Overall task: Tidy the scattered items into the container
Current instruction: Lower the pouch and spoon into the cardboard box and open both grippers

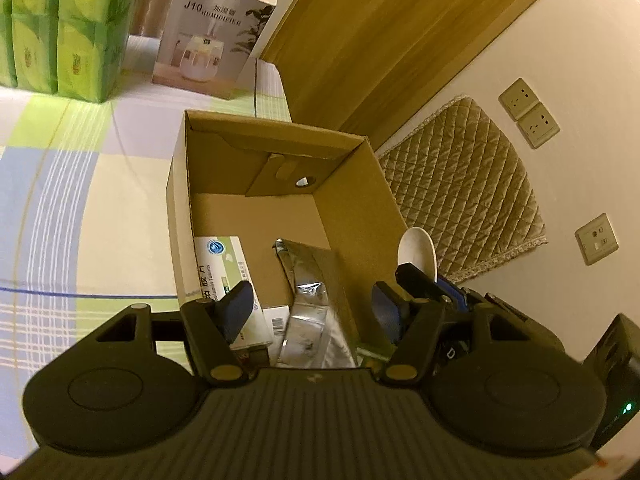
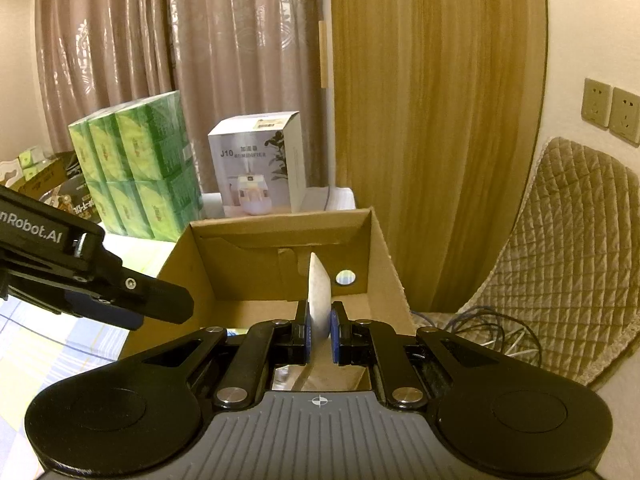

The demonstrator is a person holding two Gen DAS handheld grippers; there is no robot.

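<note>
An open cardboard box (image 1: 372, 200) (image 2: 384, 256) stands on the checked tablecloth (image 1: 80, 200). Inside it lie a white-and-green medicine carton (image 1: 224, 264) and a silver foil pouch (image 1: 308, 280). My left gripper (image 1: 312, 298) hovers over the box's near end, open, with nothing between its fingers; its tip (image 2: 168, 306) also shows at the left of the right wrist view. My right gripper (image 2: 320, 328) (image 1: 424, 284) is shut on a white spoon (image 2: 319, 296) (image 1: 418, 250), held edge-on above the box's right near corner.
Green tissue packs (image 1: 60, 28) (image 2: 140, 168) and a white humidifier box (image 1: 216, 32) (image 2: 260, 164) stand behind the cardboard box. A quilted chair back (image 1: 460, 184) (image 2: 572, 248), wall sockets (image 1: 528, 112), a wooden panel (image 2: 432, 120) and cables (image 2: 480, 328) are on the right.
</note>
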